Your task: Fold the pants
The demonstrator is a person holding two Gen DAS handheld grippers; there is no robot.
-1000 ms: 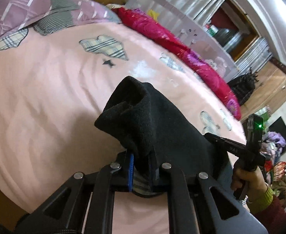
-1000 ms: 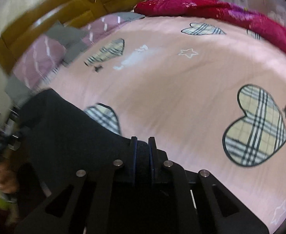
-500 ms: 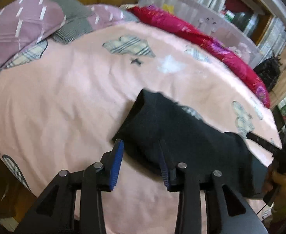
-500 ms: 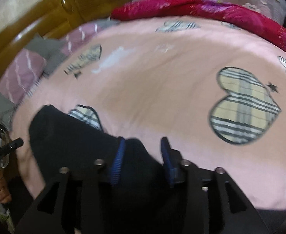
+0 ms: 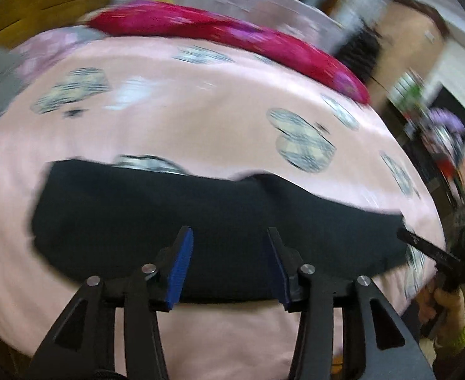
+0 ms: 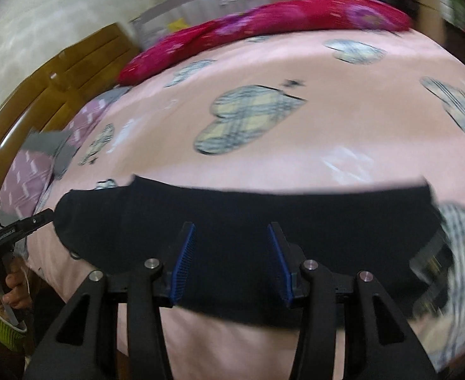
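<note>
On the pink bed, near its front edge, the black pants now lie flat as one long dark band running left to right. A second ago both grippers were clamped on the cloth and held it up off the bed; half a second ago their jaws had begun to part. Now the left gripper stands with jaws wide apart and nothing between the blue pads, poised above the pants' near edge; whether the tips touch the cloth cannot be told. The right gripper is likewise spread and empty, over the same near edge further along the band. The left view is heavily blurred, so that camera is in motion. Judgement: the garment has been released and laid down, which closes one fold or lay-out step; the band still looks long, so at least one more fold across its length appears to remain. A small hump at the far edge suggests the layers are not fully flush. Writing: the only lettering found is a pale label on the left gripper's body as seen from the right view; it is too small and blurred to read. No brand or label shows on the pants or the bedding.
</note>
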